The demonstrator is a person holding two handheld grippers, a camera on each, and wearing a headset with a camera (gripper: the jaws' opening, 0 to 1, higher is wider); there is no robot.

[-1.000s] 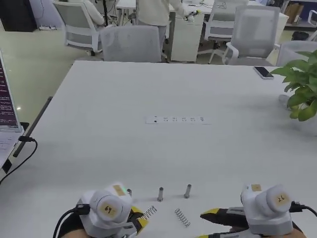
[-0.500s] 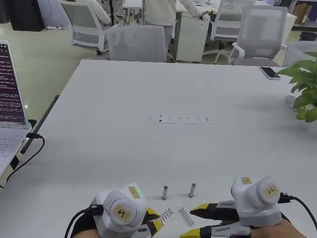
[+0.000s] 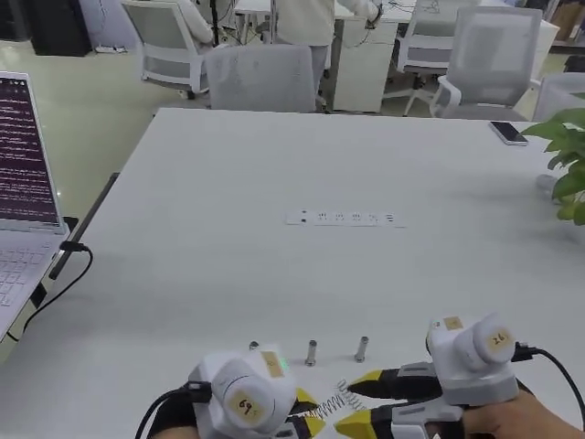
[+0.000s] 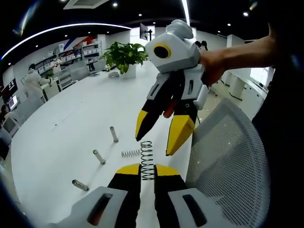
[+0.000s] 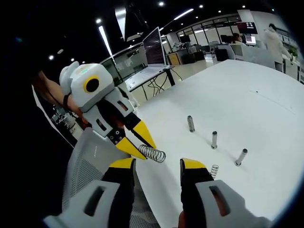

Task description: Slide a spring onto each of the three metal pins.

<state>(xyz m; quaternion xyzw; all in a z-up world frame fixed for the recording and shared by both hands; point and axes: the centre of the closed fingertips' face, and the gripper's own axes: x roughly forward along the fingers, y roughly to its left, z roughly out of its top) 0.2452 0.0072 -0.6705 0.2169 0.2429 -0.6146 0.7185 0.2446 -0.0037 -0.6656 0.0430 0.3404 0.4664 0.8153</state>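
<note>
Left gripper (image 4: pixel 147 167) clamped on a spring (image 4: pixel 147 154), coil held crosswise in its jaws and apparently lifted off the white counter (image 3: pixel 366 165), just on the person's side of the pin row (image 3: pixel 311 352). Right gripper (image 5: pixel 156 164), jaws spread & holding nothing, sits nose-to-nose w/ it on that same near side of the row. In the left gripper view its yellow tips bracket the coil's free end, contact not clear.

Vs. 1 s ago: the two grippers, then well apart along the near side of the row, have converged. Right gripper has slid in from beyond the row's right end to just in front of it. Left gripper has come in to a spot in front of the row's middle.

Meaning, prob.: a hand-over or two-handed re-grip, since a coil pinched sideways can't go over a pin until turned end-on.

Tally: left-end pin (image 5: pixel 190 123) of the row already wears a spring; middle pin (image 5: pixel 214 139) & right-end pin (image 5: pixel 241 156) stand bare. A loose spring (image 4: pixel 130 153) lies flat on the counter btw the grippers and the row. Approx. one of three done.
</note>
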